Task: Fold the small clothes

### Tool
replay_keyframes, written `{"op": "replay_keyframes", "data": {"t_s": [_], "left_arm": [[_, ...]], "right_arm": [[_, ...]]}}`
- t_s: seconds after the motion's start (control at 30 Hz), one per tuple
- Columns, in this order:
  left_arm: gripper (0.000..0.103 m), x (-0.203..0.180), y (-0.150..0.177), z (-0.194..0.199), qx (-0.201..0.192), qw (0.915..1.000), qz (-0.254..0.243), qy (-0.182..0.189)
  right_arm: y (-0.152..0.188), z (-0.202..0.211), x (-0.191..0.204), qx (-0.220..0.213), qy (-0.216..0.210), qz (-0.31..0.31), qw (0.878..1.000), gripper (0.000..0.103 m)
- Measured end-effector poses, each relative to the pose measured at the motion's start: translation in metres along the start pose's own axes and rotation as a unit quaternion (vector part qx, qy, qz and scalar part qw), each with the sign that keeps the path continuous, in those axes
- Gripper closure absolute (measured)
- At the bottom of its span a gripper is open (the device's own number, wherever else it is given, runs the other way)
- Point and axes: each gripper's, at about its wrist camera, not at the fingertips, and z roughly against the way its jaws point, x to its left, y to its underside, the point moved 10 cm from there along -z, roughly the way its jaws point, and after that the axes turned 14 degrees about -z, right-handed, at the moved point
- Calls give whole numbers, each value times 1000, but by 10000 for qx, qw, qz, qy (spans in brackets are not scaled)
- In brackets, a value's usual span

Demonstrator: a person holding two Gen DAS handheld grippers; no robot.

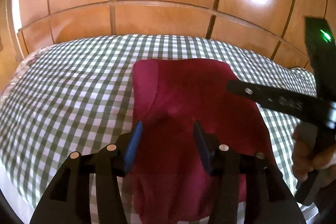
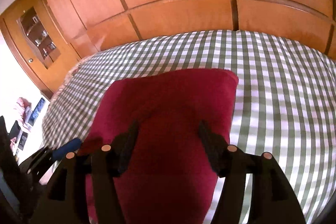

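Red garment lay folded on a checked bedcover.
Left gripper and right gripper hovered at six o'clock, jaws apart, holding nothing.

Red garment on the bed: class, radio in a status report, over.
Left gripper and right gripper: jaws open, nothing held. Red garment lies partly folded on checked bedcover. Nothing in the way.
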Motion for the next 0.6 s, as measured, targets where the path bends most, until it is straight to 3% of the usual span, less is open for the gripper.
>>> {"op": "replay_keyframes", "data": {"t_s": [0.3,0.47,0.6], "left_arm": [[53,10,18,4,110,9997,128,-163],[52,15,34,-5,308,9990,214,-229],[47,19,41,-8,326,9987,286,-250]], "right_arm": [[62,37,-10,94,-17,-34,9999,47],[94,27,-20,229,164,-111,9995,46],[99,27,-21,265,173,-100,9994,43]]}}
